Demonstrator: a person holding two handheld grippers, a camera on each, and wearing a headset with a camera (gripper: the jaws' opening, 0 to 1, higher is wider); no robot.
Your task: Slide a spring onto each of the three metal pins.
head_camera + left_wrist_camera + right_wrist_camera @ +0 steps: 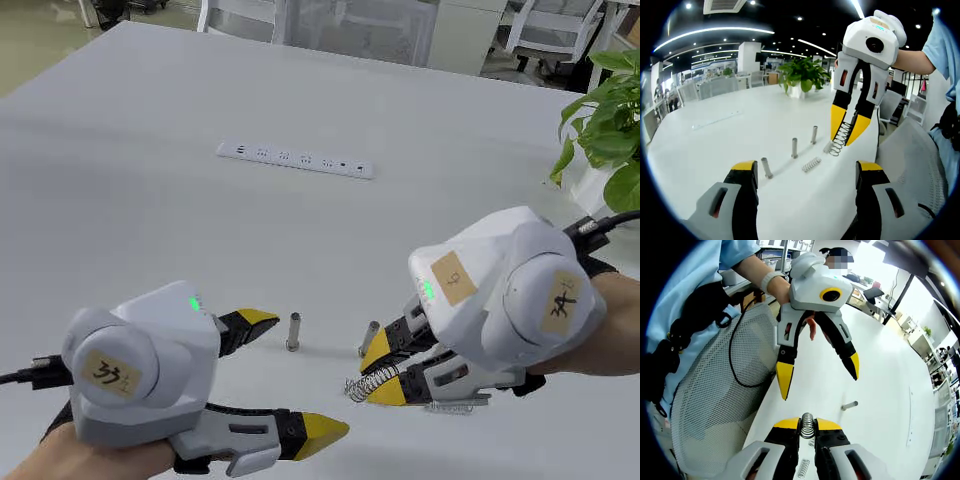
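- The left gripper [312, 374] sits low by the near edge of the bench [150, 200], towards its left corner. Its jaws are spread wide and grasp nothing. They point right along the row of pins, probably so it can steady a pin when needed.
- The left pin [766, 168] stands upright just ahead of that gripper's jaw tips. The middle pin [794, 148] and the right pin [814, 134] follow it in a row near the middle of the bench's near edge. All three look bare, so I judge that no spring is fitted yet.
- The upright, spaced stance lets a coil drop over each pin from above without fouling its neighbour.
- A loose spring [811, 164] lies flat on the bench just beside the row, on the near-edge side, within reach for a later pin.
- The held spring [375, 380] is pinched between the tips of the right gripper [368, 383], which are clenched on it. Its free end juts past the tips, apparently so the open coil can be led onto a pin top.
- The right gripper hangs above the bench just beside the right pin, apart from it. Its jaws slant down and to the left, and the person's forearm comes in from the right edge of the bench.
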